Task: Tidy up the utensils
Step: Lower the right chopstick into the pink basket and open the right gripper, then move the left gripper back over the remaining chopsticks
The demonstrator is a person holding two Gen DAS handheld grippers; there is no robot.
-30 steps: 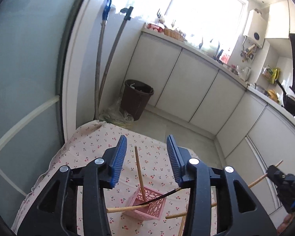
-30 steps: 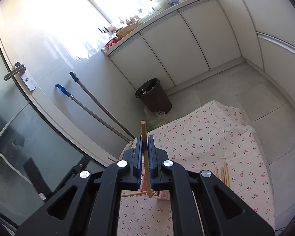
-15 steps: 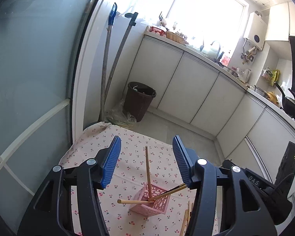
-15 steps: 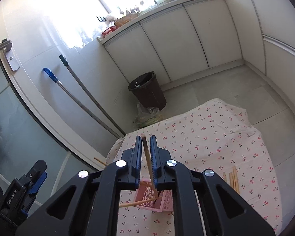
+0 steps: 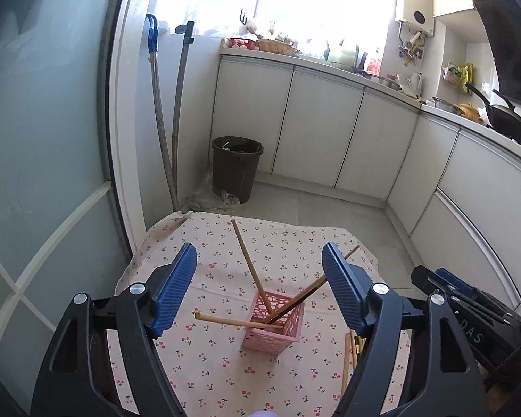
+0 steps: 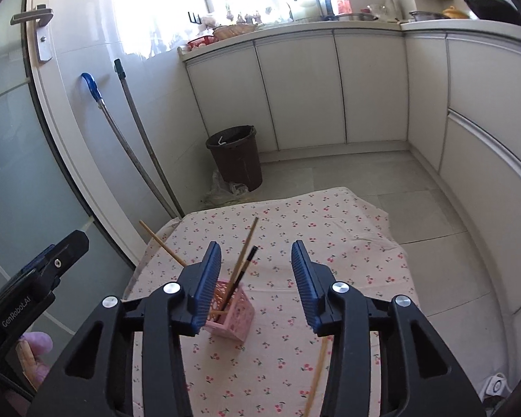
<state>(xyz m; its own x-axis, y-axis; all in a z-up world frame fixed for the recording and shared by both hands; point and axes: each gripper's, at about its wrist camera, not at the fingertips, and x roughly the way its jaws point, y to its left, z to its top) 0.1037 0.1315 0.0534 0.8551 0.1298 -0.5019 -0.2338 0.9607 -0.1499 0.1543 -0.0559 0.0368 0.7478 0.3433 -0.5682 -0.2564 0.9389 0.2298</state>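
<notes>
A pink lattice basket [image 5: 274, 326] stands on the cherry-print tablecloth [image 5: 218, 365]. It holds several wooden chopsticks [image 5: 248, 264] that lean outward, one of them dark-tipped. It also shows in the right wrist view [image 6: 234, 307]. My left gripper [image 5: 258, 286] is open and empty above the basket. My right gripper [image 6: 257, 285] is open and empty, just right of the basket. Loose chopsticks [image 5: 347, 361] lie on the cloth right of the basket, and one loose chopstick [image 6: 317, 371] shows in the right wrist view.
A brown bin [image 5: 236, 166] stands on the floor beyond the table, by two mop handles [image 5: 170, 132]. White kitchen cabinets [image 5: 330, 132] line the back and right. A glass door [image 5: 34, 173] is on the left. The table's far edge [image 6: 278, 201] drops to tiled floor.
My right gripper has opened and let go of the chopstick, which now stands in the basket. Both grippers have pulled back and higher above the table.
</notes>
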